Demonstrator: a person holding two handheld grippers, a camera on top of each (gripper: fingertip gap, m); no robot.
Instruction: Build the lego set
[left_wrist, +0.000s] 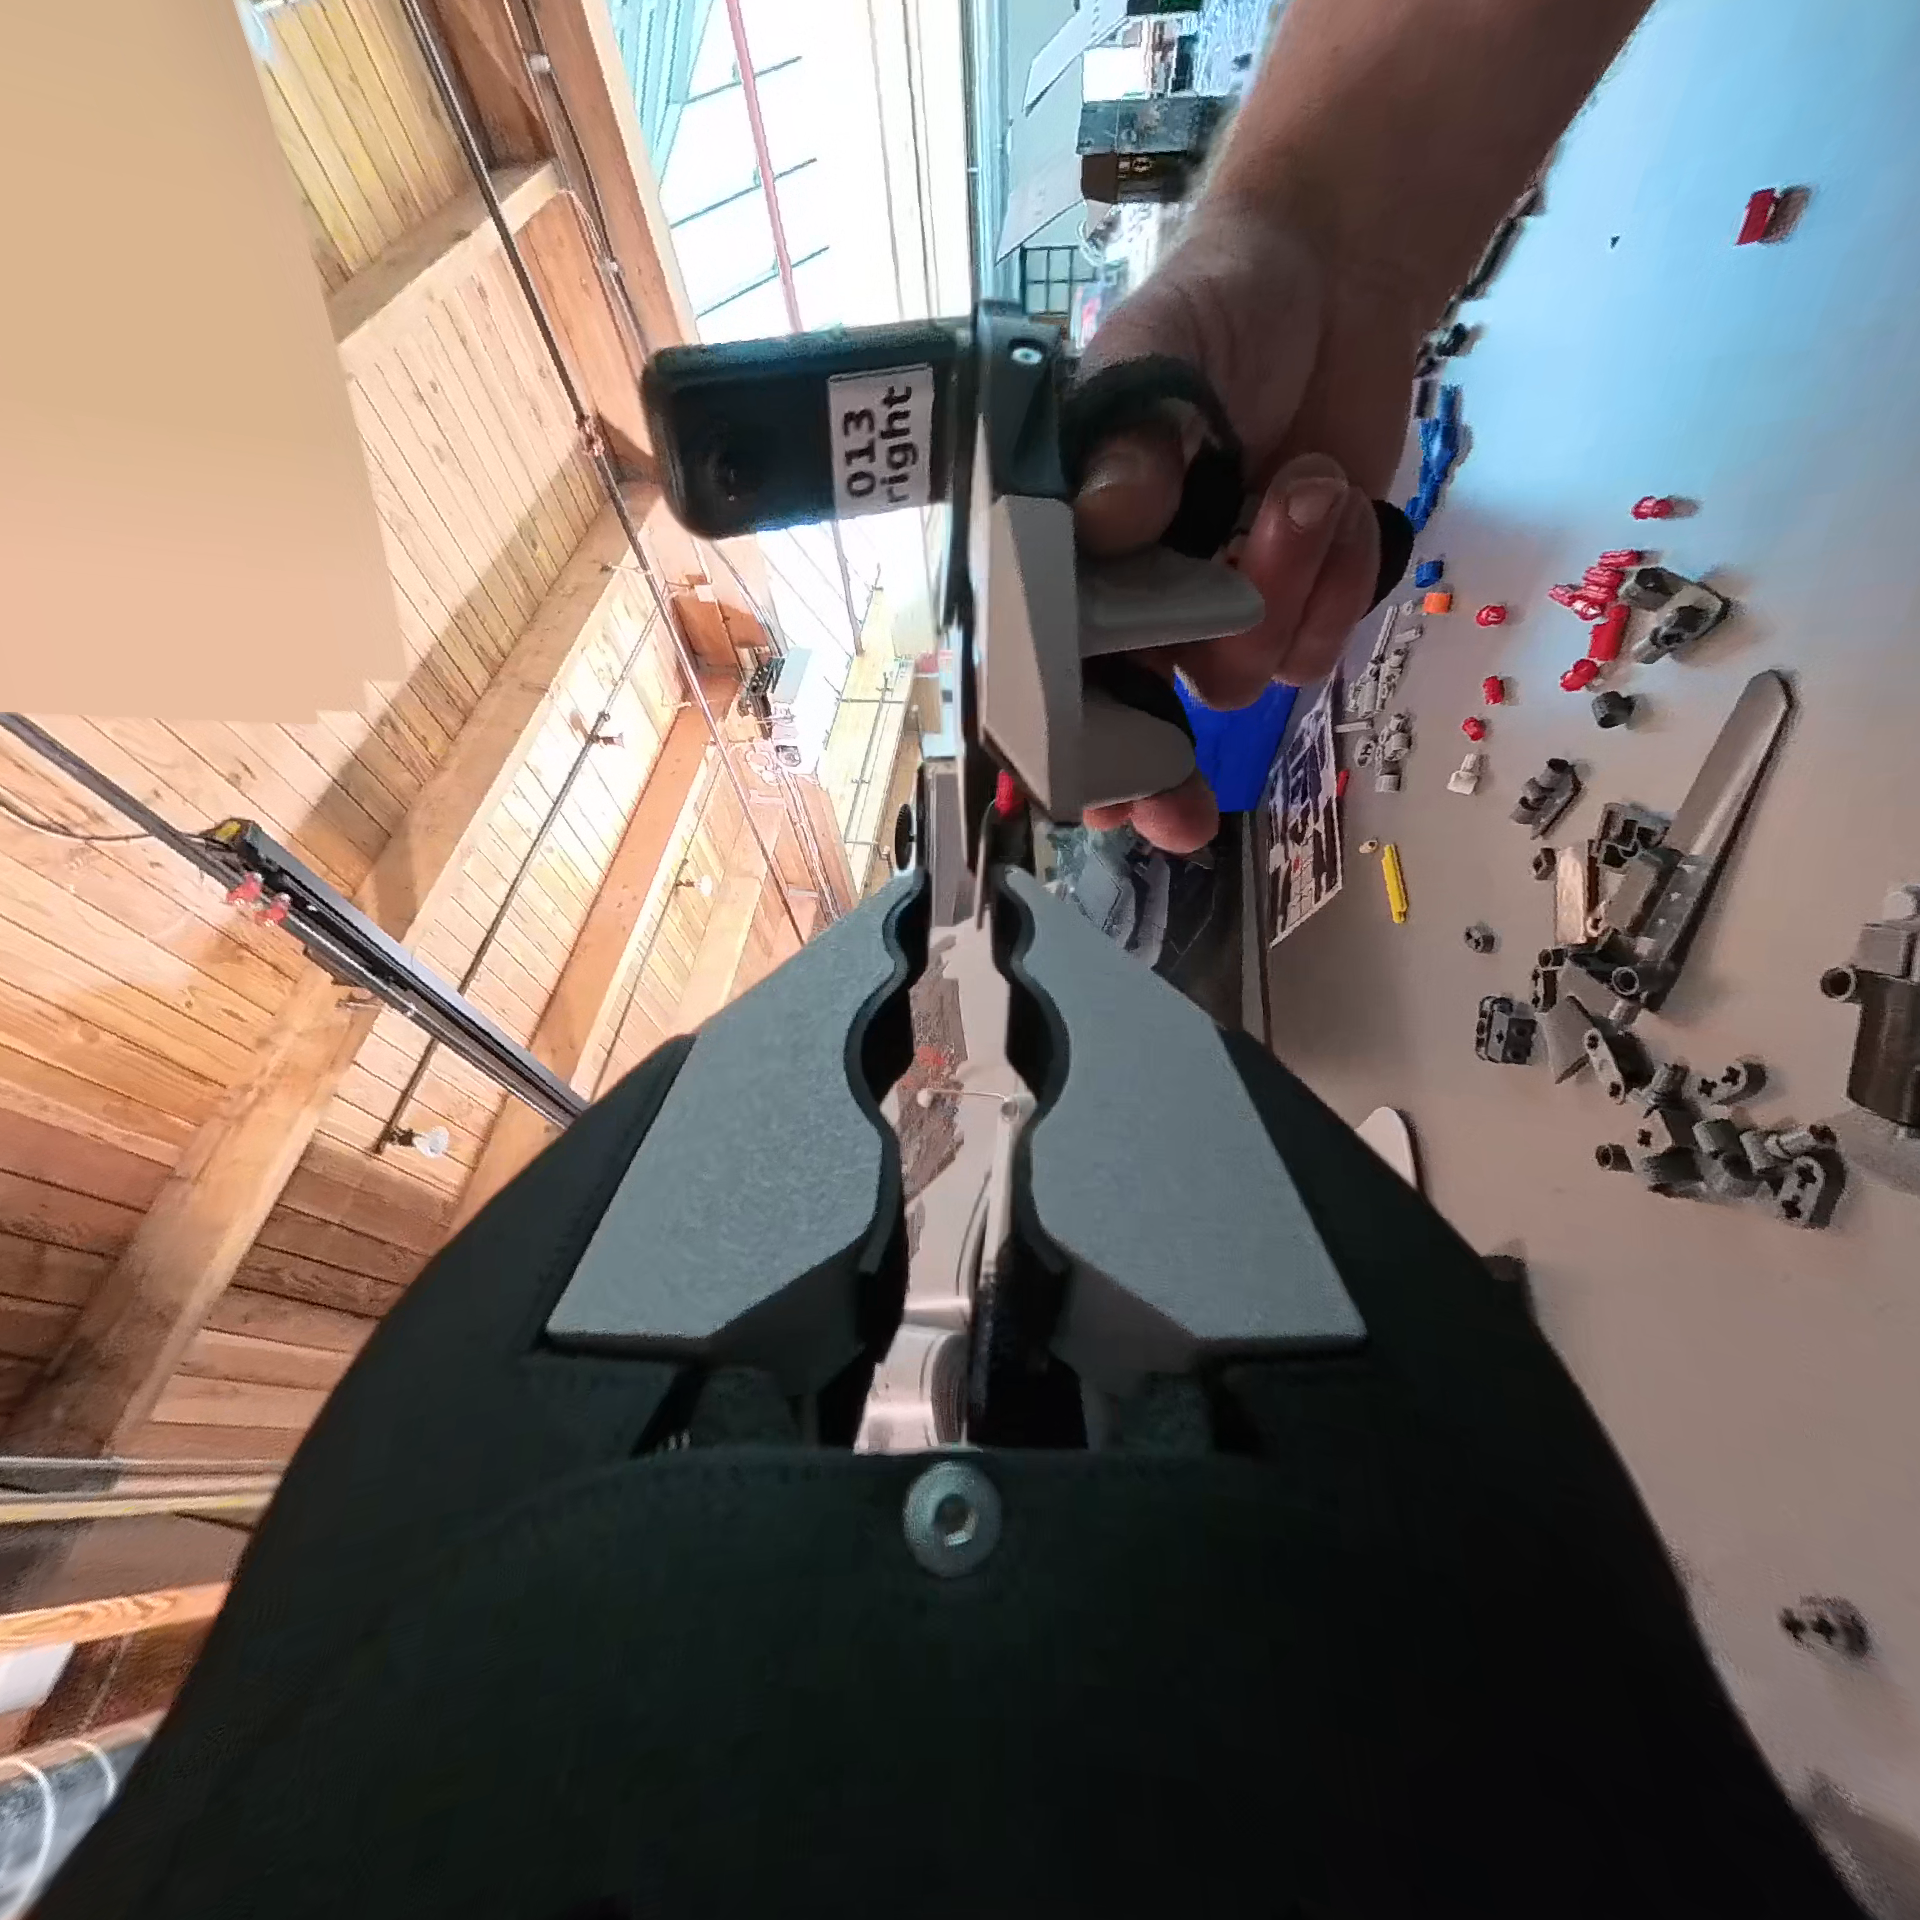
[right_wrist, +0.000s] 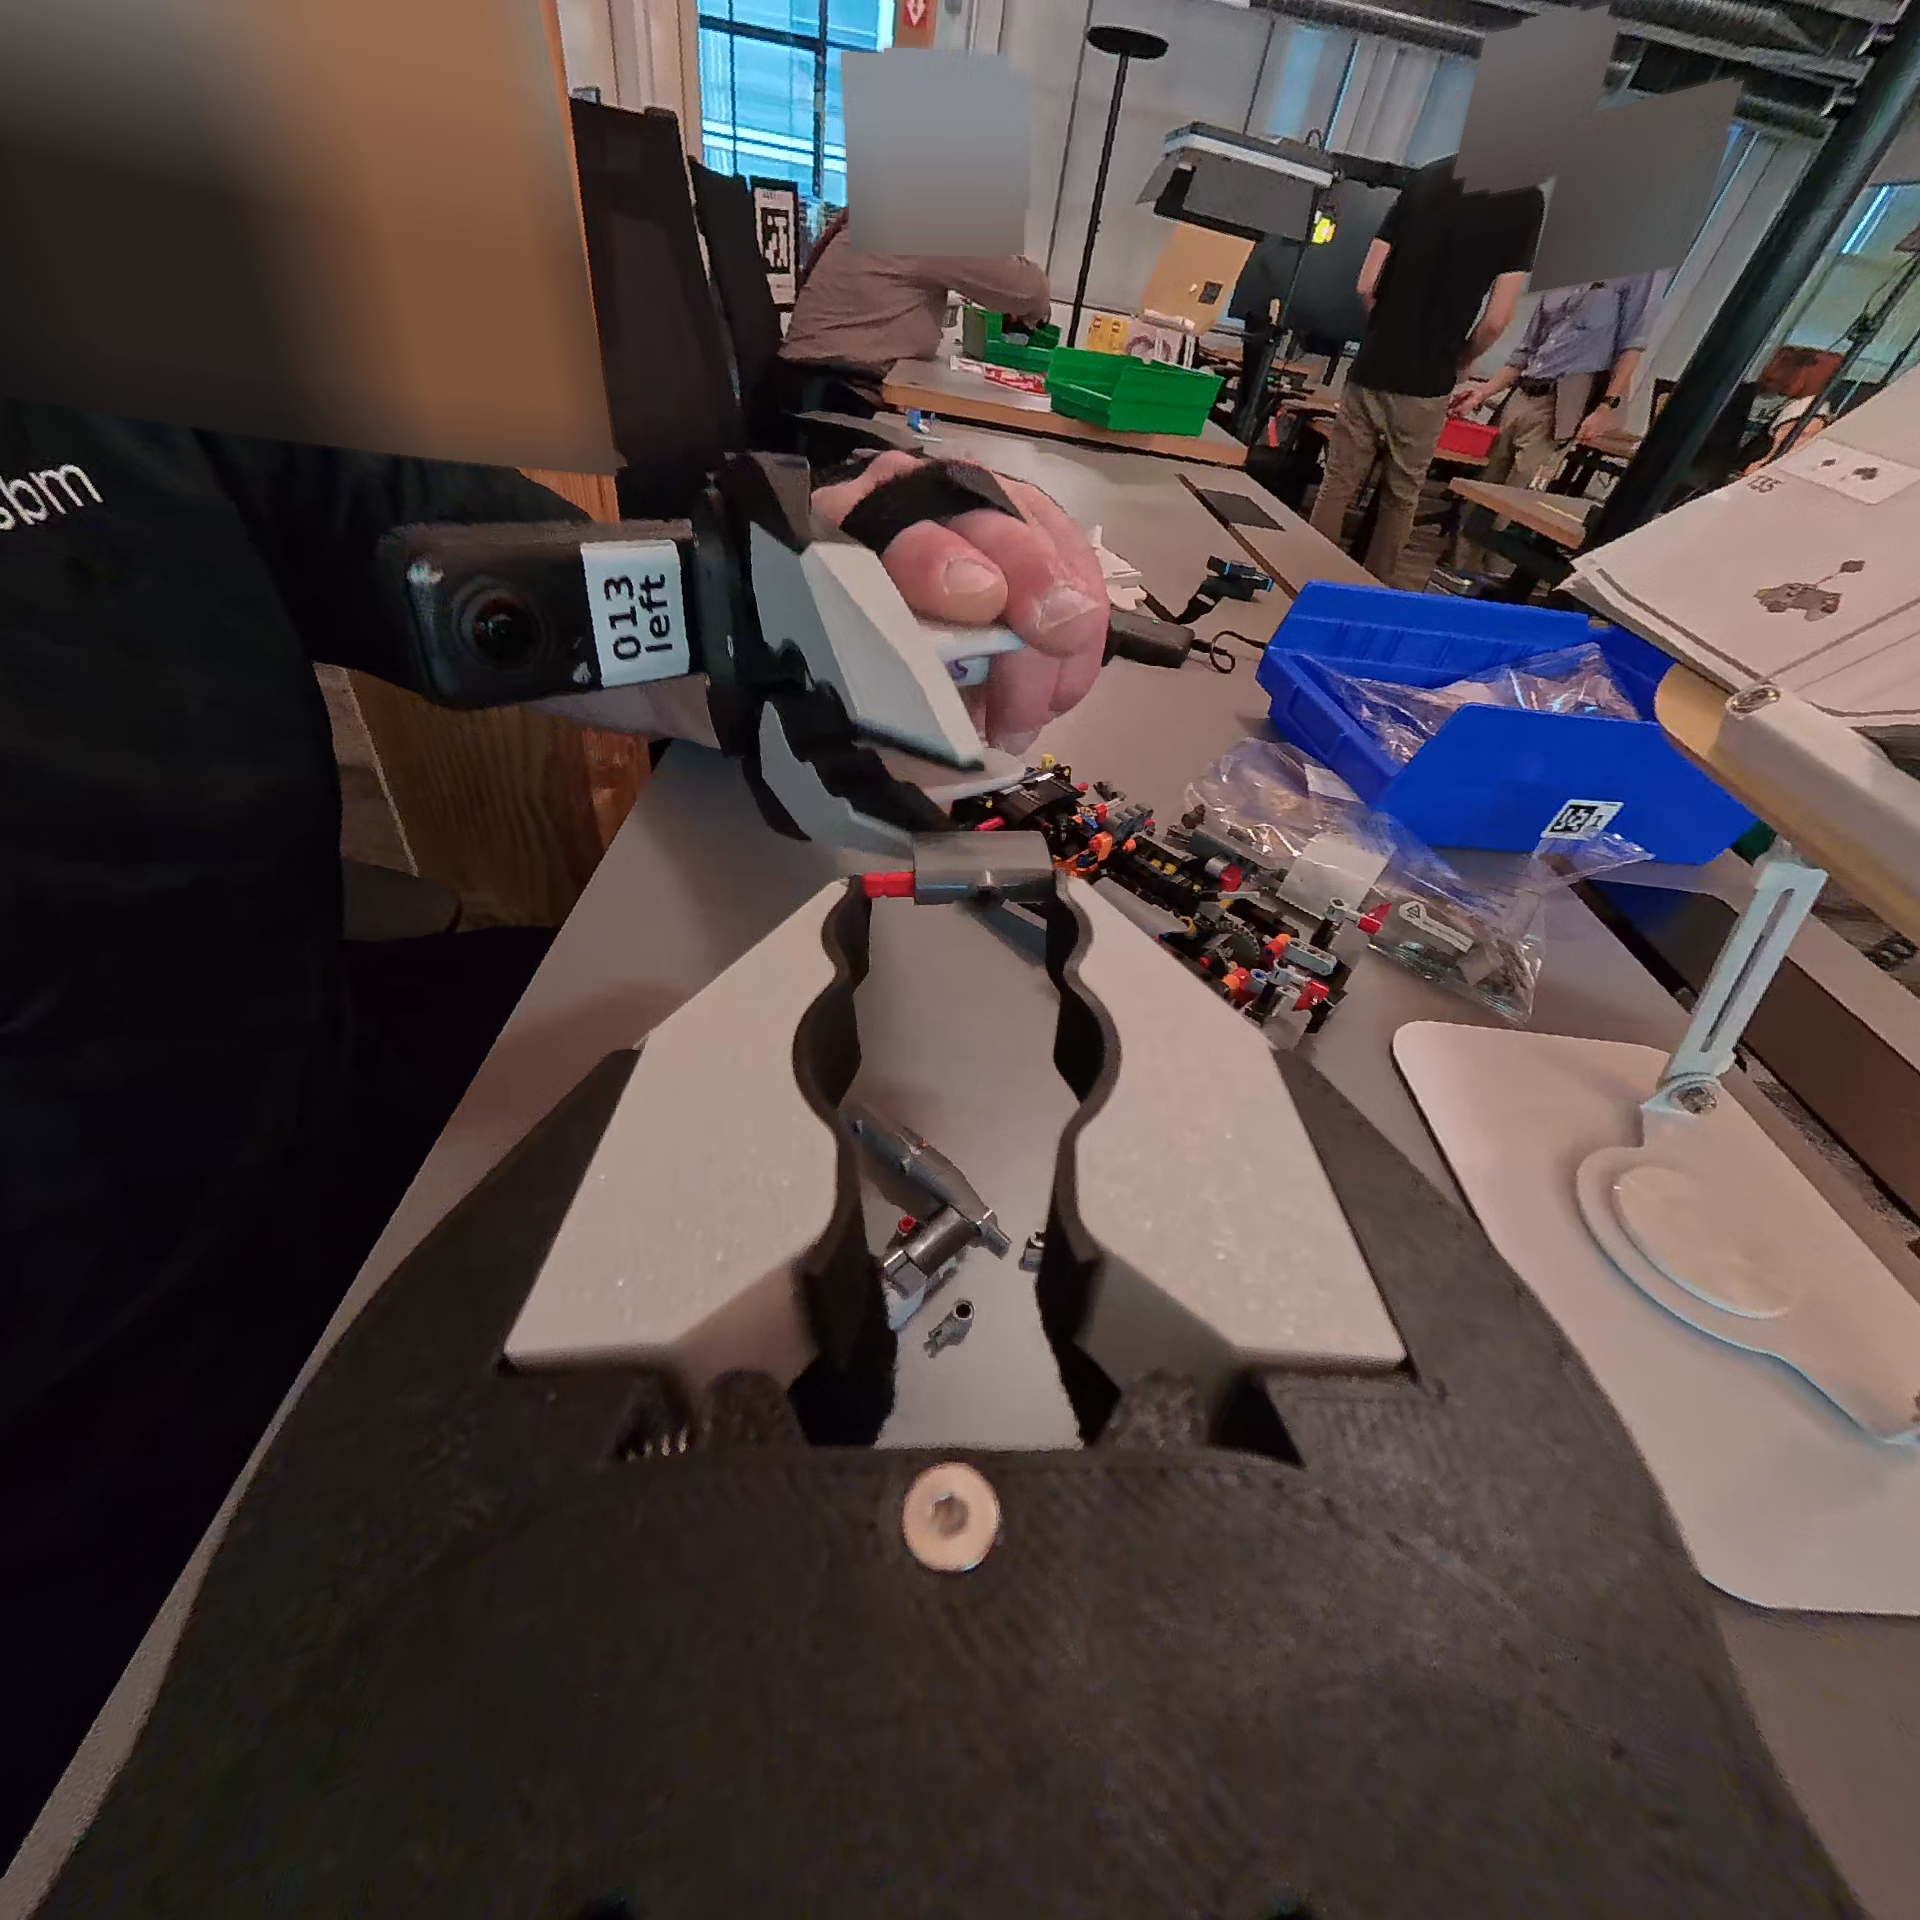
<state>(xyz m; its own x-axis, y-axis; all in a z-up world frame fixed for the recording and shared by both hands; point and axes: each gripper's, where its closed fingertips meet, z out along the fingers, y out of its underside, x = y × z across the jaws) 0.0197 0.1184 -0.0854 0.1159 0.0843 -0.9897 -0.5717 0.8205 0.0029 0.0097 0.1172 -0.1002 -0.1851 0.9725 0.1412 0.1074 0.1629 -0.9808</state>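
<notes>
Two hand-held grippers, right (right_wrist: 961, 888) pinching grey brick piece with red peg (right_wrist: 971, 878), left (left_wrist: 961, 904) slightly spread, bare.

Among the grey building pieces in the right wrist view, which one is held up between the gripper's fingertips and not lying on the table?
The grey connector with a red pin, spanning the right gripper fingertips. The other grey pieces lie on the table below.

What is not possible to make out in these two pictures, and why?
1. Left wrist view: the left claw covers the tips of the right claw.
2. Right wrist view: the left claw's tips are blurred, partly behind the grey piece with red pin.
3. Right wrist view: parts inside the clear bag are too small.
4. Left wrist view: grey parts on the table blur toward the edge.
</notes>
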